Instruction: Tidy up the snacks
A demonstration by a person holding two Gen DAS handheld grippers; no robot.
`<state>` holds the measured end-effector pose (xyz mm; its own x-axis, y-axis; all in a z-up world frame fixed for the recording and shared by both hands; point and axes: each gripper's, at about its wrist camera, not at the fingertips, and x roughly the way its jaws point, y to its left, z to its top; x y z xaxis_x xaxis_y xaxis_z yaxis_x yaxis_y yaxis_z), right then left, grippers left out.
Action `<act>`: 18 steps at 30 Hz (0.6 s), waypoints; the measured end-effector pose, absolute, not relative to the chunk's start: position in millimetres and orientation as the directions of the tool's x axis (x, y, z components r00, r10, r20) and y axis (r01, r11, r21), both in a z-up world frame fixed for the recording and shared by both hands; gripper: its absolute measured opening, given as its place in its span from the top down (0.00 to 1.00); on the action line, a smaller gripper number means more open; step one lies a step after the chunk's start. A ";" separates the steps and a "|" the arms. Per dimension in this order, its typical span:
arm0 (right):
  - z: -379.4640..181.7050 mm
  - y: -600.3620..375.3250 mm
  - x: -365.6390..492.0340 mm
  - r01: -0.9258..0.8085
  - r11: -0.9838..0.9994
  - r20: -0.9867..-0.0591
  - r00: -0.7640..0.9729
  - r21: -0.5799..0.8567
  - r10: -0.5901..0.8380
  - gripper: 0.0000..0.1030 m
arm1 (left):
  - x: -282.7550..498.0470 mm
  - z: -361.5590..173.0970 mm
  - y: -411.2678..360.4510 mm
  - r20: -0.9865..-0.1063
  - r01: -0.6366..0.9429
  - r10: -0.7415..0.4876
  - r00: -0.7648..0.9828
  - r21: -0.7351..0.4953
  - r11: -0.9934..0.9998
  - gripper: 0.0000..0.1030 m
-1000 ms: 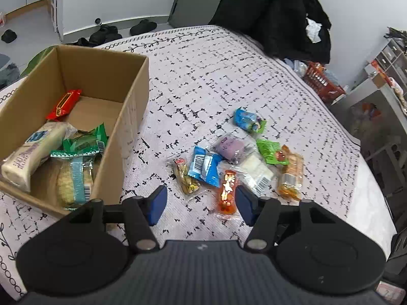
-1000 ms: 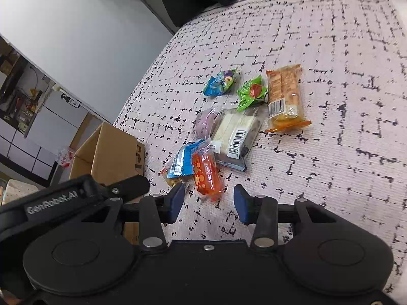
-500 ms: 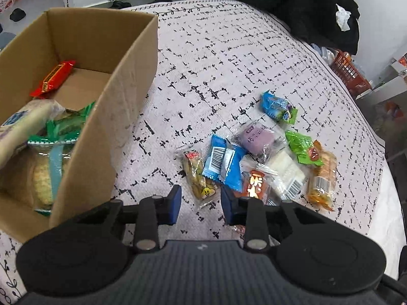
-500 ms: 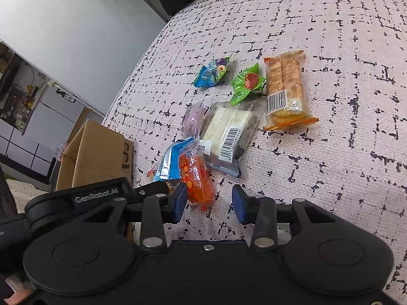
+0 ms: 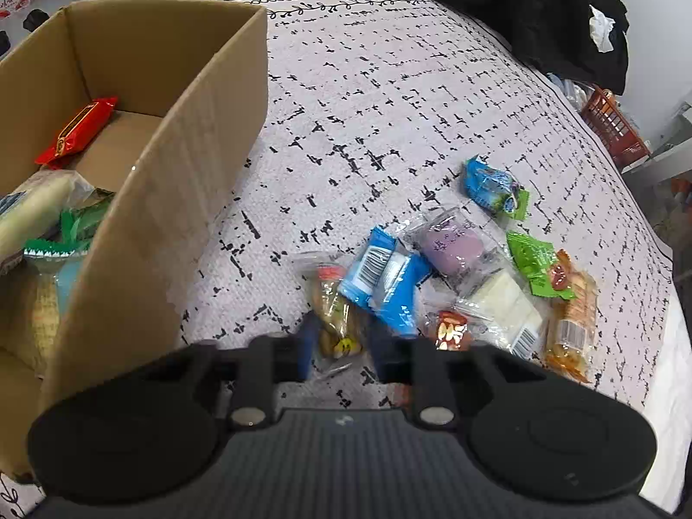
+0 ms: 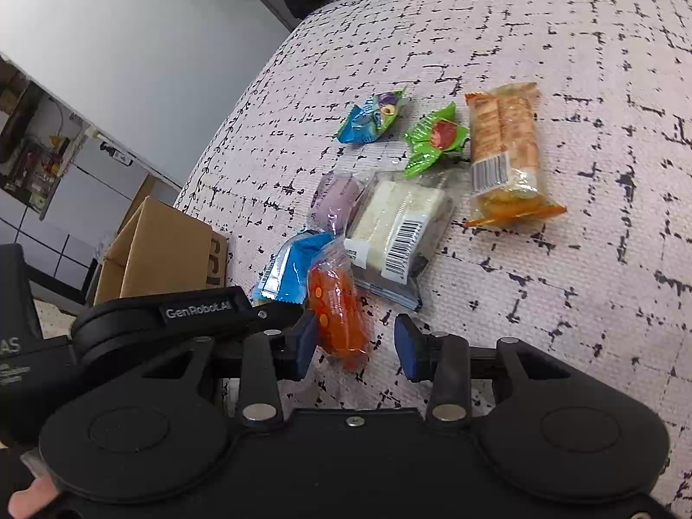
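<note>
The left claw (image 5: 339,339) is pressing its two blue pads against a clear packet of yellowish snacks (image 5: 333,309), its jaws having just been closing on it until they are almost together. Just to the right of this claw a blue packet (image 5: 382,279) is lying partly over the clear one, and beyond it a purple bun (image 5: 452,248) and a white wrapped cake (image 5: 504,302) are resting on the patterned cloth (image 5: 389,99). To the left of the claw a cardboard box (image 5: 173,181) is standing, already holding a red bar (image 5: 78,129). The right claw (image 6: 354,344) is standing partly open, holding nothing, with an orange packet (image 6: 339,315) lying between its pads near the left one. Ahead and to its right a long orange biscuit pack (image 6: 506,147) is lying apart.
</note>
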<state>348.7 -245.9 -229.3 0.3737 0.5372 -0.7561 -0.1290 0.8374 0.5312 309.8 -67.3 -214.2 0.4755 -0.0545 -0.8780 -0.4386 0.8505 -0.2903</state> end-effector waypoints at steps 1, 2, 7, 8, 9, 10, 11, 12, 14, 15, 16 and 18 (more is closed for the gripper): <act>-229.5 -243.5 349.6 -0.135 0.840 -0.758 0.374 0.526 0.535 0.61 | 309.0 -212.9 -67.2 -0.878 -0.439 -0.055 0.476 -0.291 0.850 0.80; -229.4 -241.5 350.3 -0.140 0.842 -0.760 0.374 0.521 0.532 0.61 | 308.2 -211.2 -67.8 -0.877 -0.436 -0.051 0.478 -0.287 0.853 0.80; -230.2 -233.8 352.3 -0.161 0.849 -0.766 0.373 0.503 0.524 0.61 | 303.3 -197.8 -70.7 -0.861 -0.406 -0.053 0.506 -0.291 0.866 0.81; -230.1 -233.0 352.8 -0.164 0.850 -0.766 0.374 0.500 0.523 0.61 | 302.5 -195.5 -70.7 -0.859 -0.402 -0.054 0.509 -0.293 0.867 0.81; -230.2 -231.9 353.4 -0.168 0.852 -0.768 0.374 0.496 0.520 0.61 | 301.3 -193.2 -70.4 -0.858 -0.401 -0.055 0.511 -0.295 0.867 0.81; -230.2 -230.6 353.9 -0.173 0.855 -0.770 0.374 0.489 0.517 0.61 | 300.4 -191.6 -69.9 -0.857 -0.401 -0.057 0.513 -0.298 0.866 0.81; -230.3 -229.0 354.2 -0.178 0.857 -0.773 0.374 0.483 0.513 0.61 | 299.7 -189.9 -69.8 -0.856 -0.401 -0.060 0.514 -0.301 0.865 0.81; -230.4 -227.9 354.5 -0.181 0.860 -0.776 0.374 0.477 0.509 0.61 | 298.5 -188.0 -69.6 -0.854 -0.399 -0.062 0.517 -0.305 0.865 0.81; -230.0 -225.7 353.7 -0.191 0.866 -0.781 0.375 0.462 0.499 0.69 | 296.0 -183.9 -69.4 -0.849 -0.393 -0.064 0.524 -0.307 0.867 0.81; -229.7 -225.9 352.7 -0.196 0.867 -0.782 0.375 0.457 0.497 0.73 | 294.6 -181.9 -69.2 -0.847 -0.390 -0.064 0.527 -0.309 0.867 0.81; -229.9 -226.0 352.4 -0.197 0.865 -0.784 0.367 0.461 0.501 0.74 | 293.0 -179.8 -68.8 -0.845 -0.389 -0.066 0.531 -0.312 0.867 0.81; -228.7 -224.9 349.6 -0.205 0.868 -0.786 0.368 0.453 0.497 0.77 | 289.5 -175.1 -67.4 -0.841 -0.387 -0.069 0.537 -0.318 0.866 0.81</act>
